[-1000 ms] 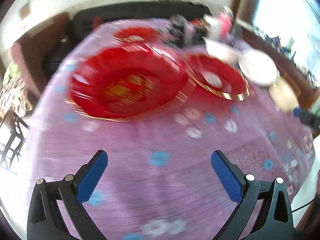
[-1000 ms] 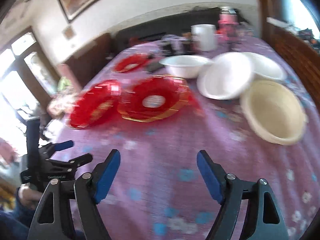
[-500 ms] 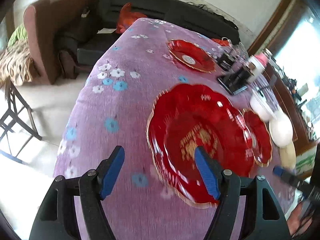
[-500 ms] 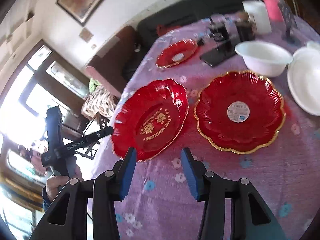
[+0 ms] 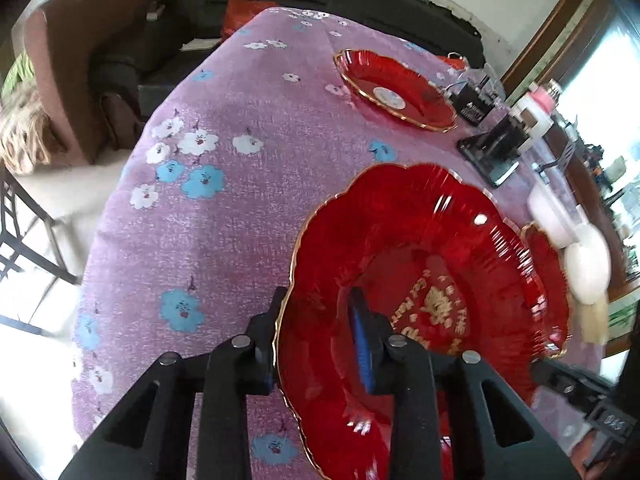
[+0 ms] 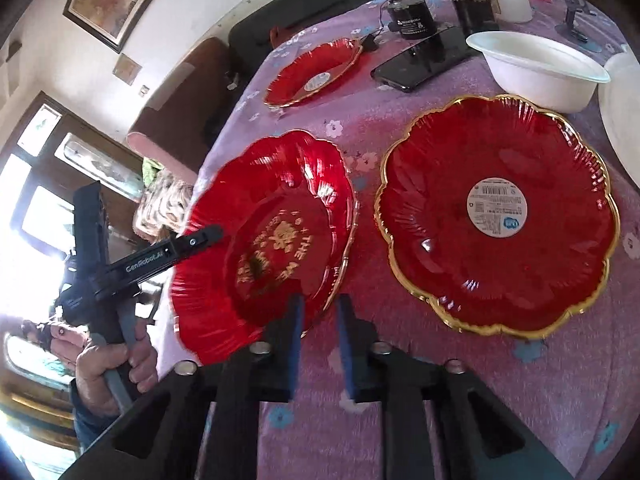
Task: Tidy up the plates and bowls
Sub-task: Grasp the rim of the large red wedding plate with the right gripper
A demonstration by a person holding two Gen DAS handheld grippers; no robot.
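My left gripper [image 5: 316, 340] is shut on the near rim of a red scalloped plate with gold lettering [image 5: 432, 280], one finger under the rim and one inside. In the right wrist view that lettered plate [image 6: 272, 232] is tilted, with the left gripper [image 6: 200, 240] clamped on its left edge. My right gripper [image 6: 318, 340] straddles its near rim, jaws narrowly apart. A second large red plate with a round sticker [image 6: 496, 216] lies flat to the right. A smaller red plate [image 6: 316, 72] lies farther back; it also shows in the left wrist view [image 5: 394, 90].
A white bowl [image 6: 536, 68] and a white plate [image 6: 624, 112] sit at the back right. A phone [image 6: 420, 64], black gadgets and jars stand behind the plates. The purple flowered tablecloth [image 5: 224, 184] drops off at the left edge toward a sofa.
Both grippers have narrowed and moved onto the lettered red plate. The left one has closed on its rim and the plate now tilts up.
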